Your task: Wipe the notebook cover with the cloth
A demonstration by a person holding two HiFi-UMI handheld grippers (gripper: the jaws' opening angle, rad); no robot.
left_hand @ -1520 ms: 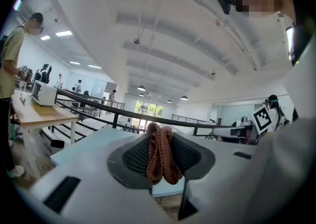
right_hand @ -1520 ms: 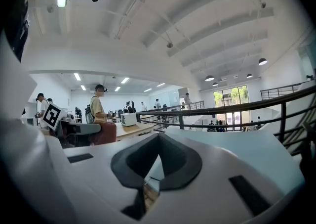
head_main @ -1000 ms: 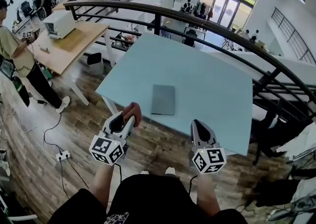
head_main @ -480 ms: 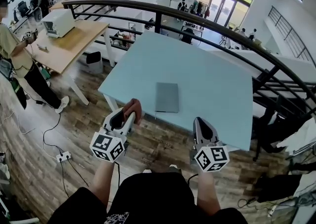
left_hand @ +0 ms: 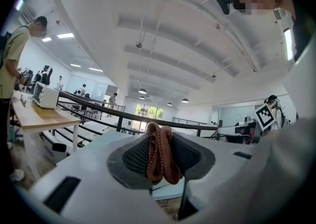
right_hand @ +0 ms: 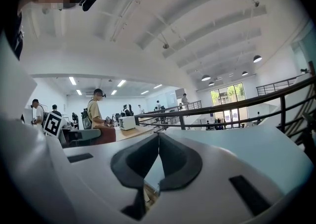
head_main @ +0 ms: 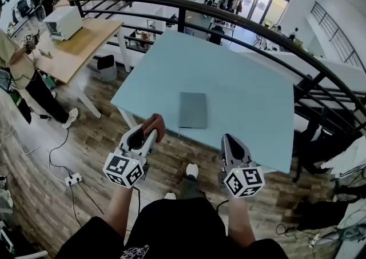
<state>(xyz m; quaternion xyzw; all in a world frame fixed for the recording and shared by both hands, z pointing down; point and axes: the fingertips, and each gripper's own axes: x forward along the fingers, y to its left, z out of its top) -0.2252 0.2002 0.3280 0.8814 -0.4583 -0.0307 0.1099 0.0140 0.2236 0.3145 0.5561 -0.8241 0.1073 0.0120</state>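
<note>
- Grey and closed, the notebook [head_main: 193, 110] lies flat near the middle of the head view, on the pale blue table [head_main: 246, 75], close to that table's near edge and with bare tabletop all round it.
- The reddish-brown knitted cloth [head_main: 154, 124] sits just left of and below the notebook in the frame, bunched at the tip of the left gripper [head_main: 150, 133], past the table's near edge and apart from the notebook.
- The left gripper view shows its jaws clamped on that cloth, which stands as a folded wad between the dark pads.
- The right gripper [head_main: 229, 141] is held at the lower right of centre, over the table's near edge, below and to the right of the notebook; in the right gripper view its jaws meet at the tips with nothing between them.
- Each gripper's marker cube faces up low in the frame, above the person's dark clothing.
- A dark railing [head_main: 246, 23] curves behind the table across the upper frame.
- At the upper left, a wooden desk [head_main: 77, 52] carries a white boxy appliance [head_main: 63, 22], and another person [head_main: 17, 66] stands beside it on the wood-plank floor [head_main: 86, 138].
</note>
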